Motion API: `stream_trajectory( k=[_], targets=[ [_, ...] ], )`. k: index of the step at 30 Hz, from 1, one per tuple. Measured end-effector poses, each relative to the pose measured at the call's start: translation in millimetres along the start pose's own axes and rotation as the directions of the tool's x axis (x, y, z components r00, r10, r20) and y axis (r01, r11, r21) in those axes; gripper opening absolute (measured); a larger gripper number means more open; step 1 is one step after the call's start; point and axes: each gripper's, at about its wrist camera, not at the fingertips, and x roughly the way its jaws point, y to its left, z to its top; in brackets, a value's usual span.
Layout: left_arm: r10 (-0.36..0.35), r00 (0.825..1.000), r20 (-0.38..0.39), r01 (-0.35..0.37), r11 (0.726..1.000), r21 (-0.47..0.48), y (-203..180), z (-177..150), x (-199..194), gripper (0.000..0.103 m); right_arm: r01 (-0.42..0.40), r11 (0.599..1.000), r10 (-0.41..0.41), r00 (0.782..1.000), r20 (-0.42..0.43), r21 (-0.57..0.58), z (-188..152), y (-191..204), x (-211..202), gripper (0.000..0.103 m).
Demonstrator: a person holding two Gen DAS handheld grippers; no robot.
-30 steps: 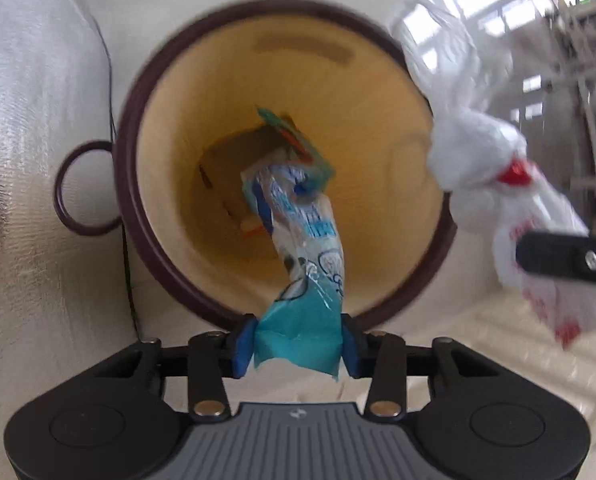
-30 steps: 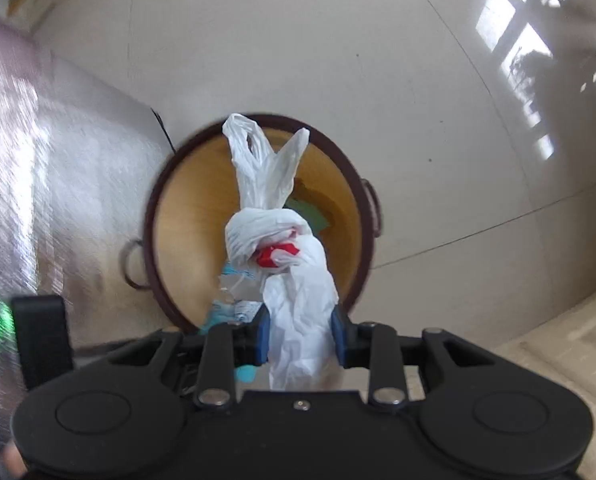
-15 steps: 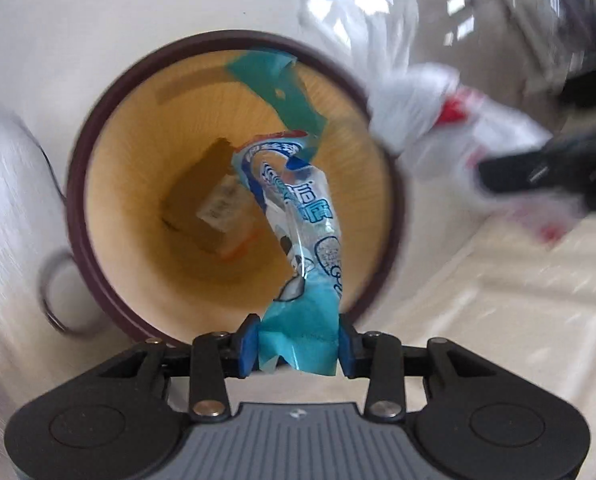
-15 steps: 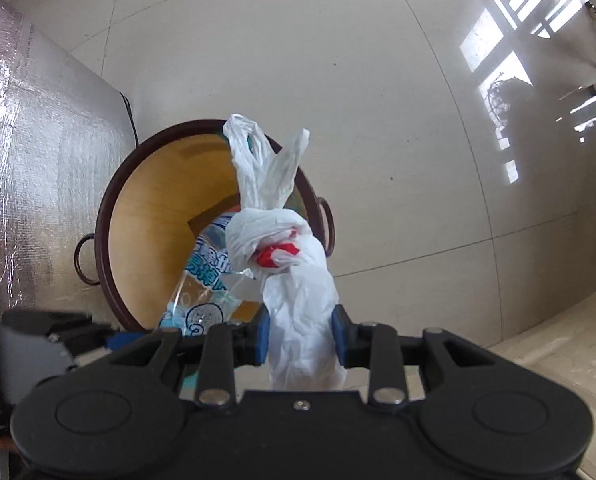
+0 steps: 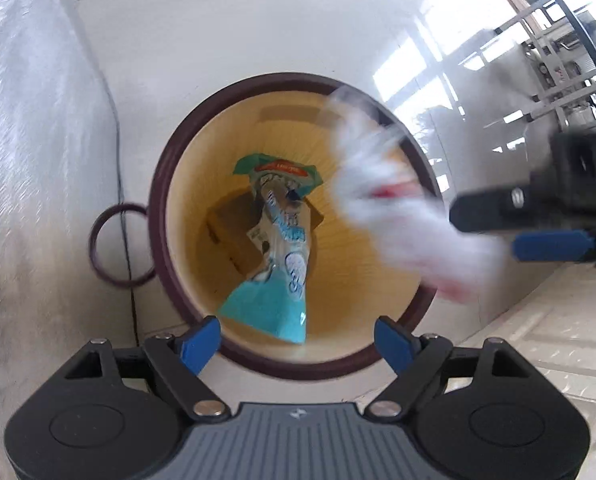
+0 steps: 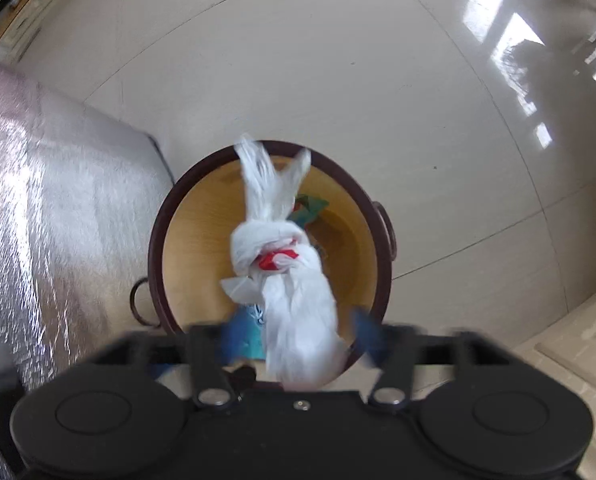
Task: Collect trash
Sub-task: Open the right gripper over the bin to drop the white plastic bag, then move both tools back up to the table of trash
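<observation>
Both grippers point steeply down over a round wooden bin with a dark brown rim [image 5: 165, 216] standing on the pale tiled floor [image 6: 338, 60].

Left gripper [image 5: 298, 338]: jaws opening, blue fingers [image 5: 199, 340] spread wide with nothing pressed between them. The teal-and-clear plastic snack wrapper [image 5: 277, 264] hangs free just ahead of the fingers, closer to the left one, touching neither, its far end down inside the bin mouth. A brown cardboard box [image 5: 233, 236] lies at the bin bottom behind the wrapper.

Right gripper [image 6: 298, 340]: jaws also opening; fingers [image 6: 364, 334] blurred, set apart. The knotted white plastic bag with a red patch [image 6: 285, 272] sits between them, over the bin opening; pads do not appear to press it (blur makes contact hard to judge). Seen from the left wrist, the same bag is a white smear over the right side of the bin rim, just ahead of the right gripper's fingers.

Ring handle [image 5: 117, 246] shows on the bin's left side. A crinkled silver foil sheet [image 6: 37, 220] lies left of both grippers, beside the bin.
</observation>
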Motion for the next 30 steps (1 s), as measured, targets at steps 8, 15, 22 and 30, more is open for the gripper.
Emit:
stream_trajectory(
  k=[8, 15, 22, 30],
  targets=[
    [0.045, 0.999, -0.017, -0.045, 0.999, -0.028, -0.3, 0.0, -10.0, 0.084, 0.05, 0.994, -0.051, 0.999, -0.006, -0.1, -9.7, 10.1, -1.7, 0.076],
    [0.079, 0.997, 0.015, -0.079, 0.996, -0.039, -3.0, 0.2, -18.2, 0.094, 0.021, 0.984, -0.019, 1.0, 0.01, -0.176, -21.2, 14.0, -9.4, 0.078],
    [0.109, 0.993, 0.037, -0.108, 0.993, -0.042, -9.3, -4.5, -37.3, 0.103, -0.021, 0.979, 0.032, 0.998, 0.052, -0.204, -32.5, 15.4, -26.7, 0.097],
    [0.198, 0.978, 0.063, -0.194, 0.979, -0.067, -10.4, -15.9, -64.9, 0.103, -0.01, 0.97, 0.037, 0.993, 0.109, -0.245, -42.1, 22.0, -60.6, 0.103]
  ],
)
